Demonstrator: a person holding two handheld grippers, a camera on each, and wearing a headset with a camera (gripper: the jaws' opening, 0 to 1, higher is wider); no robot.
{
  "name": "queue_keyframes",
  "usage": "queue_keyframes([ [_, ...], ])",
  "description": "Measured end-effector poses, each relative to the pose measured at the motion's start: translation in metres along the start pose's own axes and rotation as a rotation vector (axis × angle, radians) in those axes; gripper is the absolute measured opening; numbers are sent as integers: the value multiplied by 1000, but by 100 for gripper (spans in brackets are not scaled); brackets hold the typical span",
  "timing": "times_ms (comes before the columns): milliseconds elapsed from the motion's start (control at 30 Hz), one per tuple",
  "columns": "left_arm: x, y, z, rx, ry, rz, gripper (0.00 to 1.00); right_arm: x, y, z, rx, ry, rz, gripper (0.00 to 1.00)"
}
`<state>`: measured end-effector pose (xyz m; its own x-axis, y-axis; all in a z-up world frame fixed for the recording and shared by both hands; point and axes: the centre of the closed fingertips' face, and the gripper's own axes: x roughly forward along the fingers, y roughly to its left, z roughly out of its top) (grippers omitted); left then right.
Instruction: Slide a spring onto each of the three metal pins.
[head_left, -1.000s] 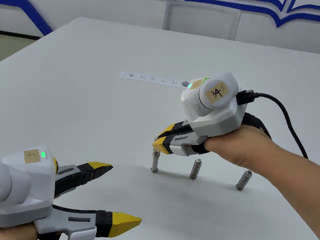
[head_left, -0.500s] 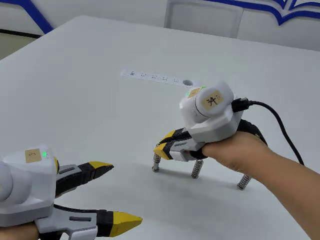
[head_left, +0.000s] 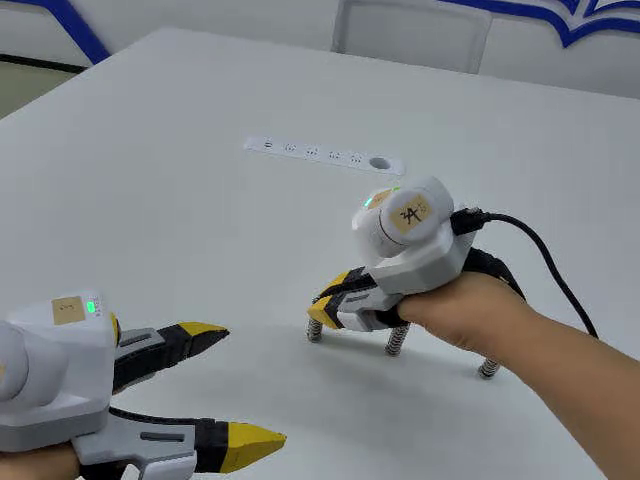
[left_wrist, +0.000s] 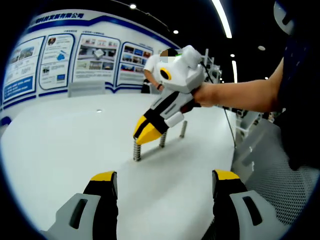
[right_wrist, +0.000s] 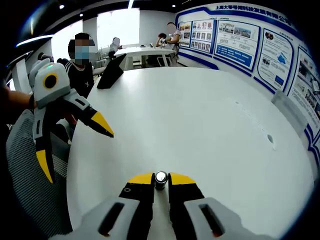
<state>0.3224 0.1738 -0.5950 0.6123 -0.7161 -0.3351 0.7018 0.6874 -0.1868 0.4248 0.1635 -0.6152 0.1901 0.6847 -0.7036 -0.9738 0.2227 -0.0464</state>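
Right now the right gripper (head_left: 322, 307) sits low over the white counter (head_left: 170, 240). Its yellow-tipped fingers are drawn narrow around the top of the leftmost pin (head_left: 315, 326), one of three standing in a row in the head view. In the right gripper view, that pin's round shiny head is pinched between the two fingertips. A spring (head_left: 314, 336) shows as coils on its shaft below the fingers. The middle pin (head_left: 396, 340) and the rightmost pin (head_left: 488, 368) stand near it, each with coils along its shaft and partly hidden behind the person's hand (head_left: 470, 310). The left gripper (head_left: 235, 385) hovers well apart toward the near side, its fingers spread wide and holding nothing. A white power strip (head_left: 325, 157) lies farther back on the counter. A black cable (head_left: 530, 245) trails from the right gripper.
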Motion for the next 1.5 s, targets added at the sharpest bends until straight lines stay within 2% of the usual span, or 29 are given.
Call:
queue_keyframes([
  [333,1,-1,0,2,5,-3,79,2,1,-5,-3,10,1,12],
  [600,2,-2,1,8,7,-6,79,-6,2,-8,-6,4,-10,13],
  [833,2,-2,2,14,10,-11,79,-19,2,-13,-4,-8,-28,14],
  [1500,6,-3,7,25,8,-23,79,-54,20,-31,21,-52,-52,20],
])
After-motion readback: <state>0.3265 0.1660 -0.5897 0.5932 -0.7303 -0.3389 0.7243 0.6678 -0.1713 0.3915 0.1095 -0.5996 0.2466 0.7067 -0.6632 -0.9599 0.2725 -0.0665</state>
